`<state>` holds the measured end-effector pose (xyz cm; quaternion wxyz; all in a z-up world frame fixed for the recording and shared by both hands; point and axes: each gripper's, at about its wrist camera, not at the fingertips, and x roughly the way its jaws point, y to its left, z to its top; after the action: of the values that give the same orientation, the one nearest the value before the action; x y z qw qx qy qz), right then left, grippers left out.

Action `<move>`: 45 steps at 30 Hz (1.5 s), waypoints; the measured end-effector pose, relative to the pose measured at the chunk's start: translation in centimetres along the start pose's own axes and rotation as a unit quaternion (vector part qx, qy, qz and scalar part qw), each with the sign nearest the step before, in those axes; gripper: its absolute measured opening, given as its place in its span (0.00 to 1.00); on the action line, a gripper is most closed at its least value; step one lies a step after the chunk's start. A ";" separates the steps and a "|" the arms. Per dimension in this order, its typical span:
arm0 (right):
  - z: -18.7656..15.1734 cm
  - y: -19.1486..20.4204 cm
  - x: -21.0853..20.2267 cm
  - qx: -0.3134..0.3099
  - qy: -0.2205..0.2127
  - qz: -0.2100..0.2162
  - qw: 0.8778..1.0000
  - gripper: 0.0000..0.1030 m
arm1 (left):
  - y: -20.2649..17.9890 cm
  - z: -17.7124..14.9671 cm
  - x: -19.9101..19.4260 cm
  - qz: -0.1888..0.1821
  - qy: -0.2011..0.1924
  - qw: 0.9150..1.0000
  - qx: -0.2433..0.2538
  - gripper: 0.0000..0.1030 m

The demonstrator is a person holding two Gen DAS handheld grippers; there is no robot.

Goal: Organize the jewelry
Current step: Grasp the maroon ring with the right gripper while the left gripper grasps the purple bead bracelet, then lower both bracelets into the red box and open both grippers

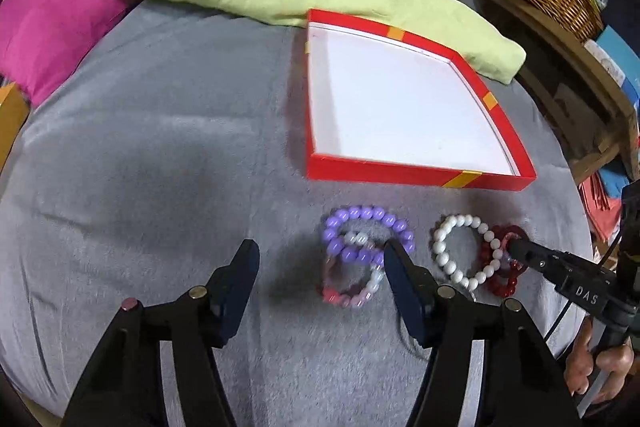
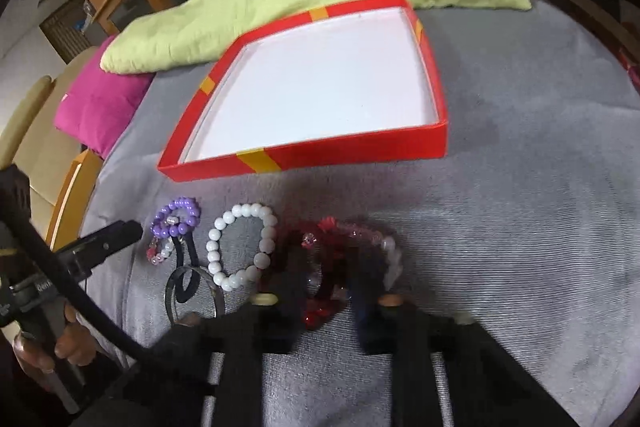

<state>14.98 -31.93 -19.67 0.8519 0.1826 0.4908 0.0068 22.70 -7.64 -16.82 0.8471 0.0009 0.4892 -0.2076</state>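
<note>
R gripper (image 1: 514,247) closed on red bracelet (image 1: 505,281), right by its tips. L gripper (image 1: 320,259) open, purple bracelet (image 1: 366,235) near its right finger. Red box (image 1: 416,177) lies beyond both, nearer R.

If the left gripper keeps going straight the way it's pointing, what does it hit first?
Probably the grey blanket just left of the purple bracelet. The left gripper has its right finger already at that bracelet's edge, so it may brush it; depth is unclear.
</note>
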 end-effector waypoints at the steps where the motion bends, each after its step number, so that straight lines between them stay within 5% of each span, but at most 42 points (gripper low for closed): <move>1: 0.0 0.1 0.0 0.000 -0.002 -0.001 1.000 0.11 | -0.5 0.3 0.4 0.006 0.006 1.000 0.013 0.64; 3: 0.0 0.1 -0.4 -0.001 -0.020 -0.007 1.000 0.08 | -1.3 0.7 1.5 0.002 0.021 0.999 0.027 0.58; 5: 0.0 0.1 -1.3 0.000 -0.041 -0.002 0.999 0.08 | -1.7 0.6 2.4 -0.012 0.037 0.999 0.034 0.36; 8: 0.3 -0.3 -2.5 0.012 -0.068 0.007 0.998 0.08 | -2.0 0.5 3.0 -0.026 0.042 0.998 0.039 0.19; 12: 0.7 -1.1 -3.3 0.034 -0.084 0.036 0.995 0.08 | -2.0 0.8 2.3 -0.047 0.024 0.998 0.039 0.09; 21: 2.8 -2.9 -4.0 0.097 -0.116 0.089 0.984 0.08 | -2.4 1.5 -0.6 -0.092 -0.034 0.994 0.051 0.09; 33: 6.7 -2.7 -1.9 0.111 -0.125 0.081 0.983 0.08 | -1.5 5.0 -4.0 -0.151 -0.126 0.980 0.028 0.09; 45: 9.6 -1.6 2.9 0.092 -0.083 0.039 0.992 0.14 | -2.4 8.1 4.6 -0.085 -0.048 0.995 0.007 0.11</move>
<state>24.25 -35.85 -18.24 0.8686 0.2787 0.4092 -0.0204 30.58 -13.08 -15.90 0.8491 -0.0442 0.4444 -0.2820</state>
